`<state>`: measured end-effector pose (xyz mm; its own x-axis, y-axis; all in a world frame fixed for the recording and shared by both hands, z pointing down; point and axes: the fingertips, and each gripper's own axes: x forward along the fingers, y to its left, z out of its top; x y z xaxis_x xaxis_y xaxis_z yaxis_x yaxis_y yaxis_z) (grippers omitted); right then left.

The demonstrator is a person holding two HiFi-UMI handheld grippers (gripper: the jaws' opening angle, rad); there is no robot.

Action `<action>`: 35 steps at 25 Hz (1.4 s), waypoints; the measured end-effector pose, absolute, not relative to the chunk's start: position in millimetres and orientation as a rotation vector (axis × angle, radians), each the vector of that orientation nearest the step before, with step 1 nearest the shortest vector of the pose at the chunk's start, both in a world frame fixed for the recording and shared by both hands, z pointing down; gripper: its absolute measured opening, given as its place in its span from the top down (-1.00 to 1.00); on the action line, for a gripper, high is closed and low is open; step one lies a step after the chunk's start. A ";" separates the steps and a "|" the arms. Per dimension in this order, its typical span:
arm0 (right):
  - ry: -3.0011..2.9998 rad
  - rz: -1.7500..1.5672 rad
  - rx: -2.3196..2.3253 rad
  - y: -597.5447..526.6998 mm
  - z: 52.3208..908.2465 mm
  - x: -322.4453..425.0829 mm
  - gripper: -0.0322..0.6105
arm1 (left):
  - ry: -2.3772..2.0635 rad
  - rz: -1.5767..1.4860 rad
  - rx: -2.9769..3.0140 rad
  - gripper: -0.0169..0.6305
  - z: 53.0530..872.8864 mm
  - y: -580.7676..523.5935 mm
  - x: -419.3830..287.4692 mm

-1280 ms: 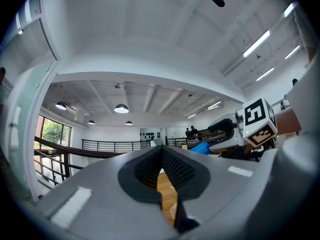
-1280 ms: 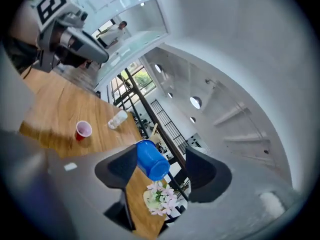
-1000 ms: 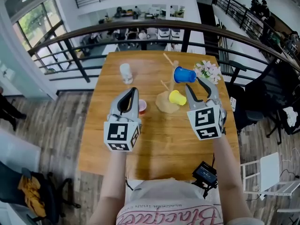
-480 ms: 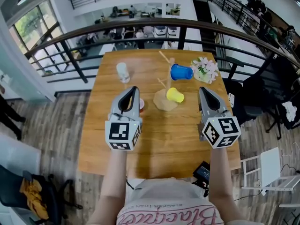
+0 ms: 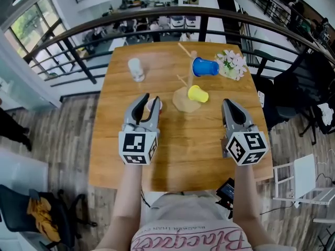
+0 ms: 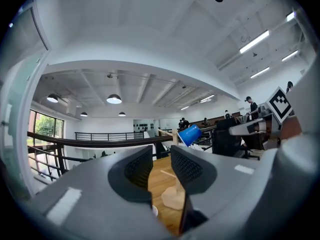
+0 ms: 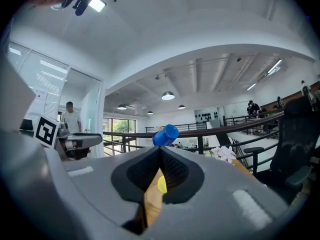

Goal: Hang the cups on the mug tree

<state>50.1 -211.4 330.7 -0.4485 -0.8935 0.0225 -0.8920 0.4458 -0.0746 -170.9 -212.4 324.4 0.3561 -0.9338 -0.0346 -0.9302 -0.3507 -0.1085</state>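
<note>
Reaching for the red cup on the table is the step in hand; the blue cup and yellow cup already hang on the tree. The left tongs have just been opening and stand parted at the red cup, not gripping it. The right tongs are clenched, empty. Next: straddle the cup, squeeze, and carry it to a free peg.

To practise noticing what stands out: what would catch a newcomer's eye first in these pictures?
The bright blue cup hangs on the wooden mug tree at the far side of the table, a yellow cup lower down. Nearer, bearing black-and-white marker cubes, the left claw, whose jaws have just been opening above a small cup, and the shut right claw point that way.
</note>
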 end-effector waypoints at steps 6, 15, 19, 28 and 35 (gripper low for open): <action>2.684 -0.189 -1.656 -208.4 362.8 40.9 0.89 | 1.748 -0.099 -2.580 0.03 361.3 -219.2 -175.6; 2.725 -0.303 -1.721 -206.5 414.7 29.5 0.89 | 1.804 -0.243 -2.659 -0.12 425.8 -239.4 -187.5; 2.736 -0.345 -1.764 -207.3 432.9 26.3 0.89 | 1.836 -0.336 -2.682 -0.16 457.8 -250.0 -193.7; 2.786 -0.439 -1.819 -211.2 467.3 20.0 0.89 | 1.945 -0.506 -2.713 -0.26 525.7 -274.3 -210.2; 2.807 -0.488 -1.847 -212.1 485.2 23.0 0.89 | 1.992 -0.600 -2.755 -0.26 571.3 -294.6 -209.5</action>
<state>23.0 -212.1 485.2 -0.3857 -0.8489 0.3614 -0.9210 0.3771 -0.0973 -209.5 -294.6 571.3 0.2908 -0.8459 0.4471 -0.9521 -0.3020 0.0478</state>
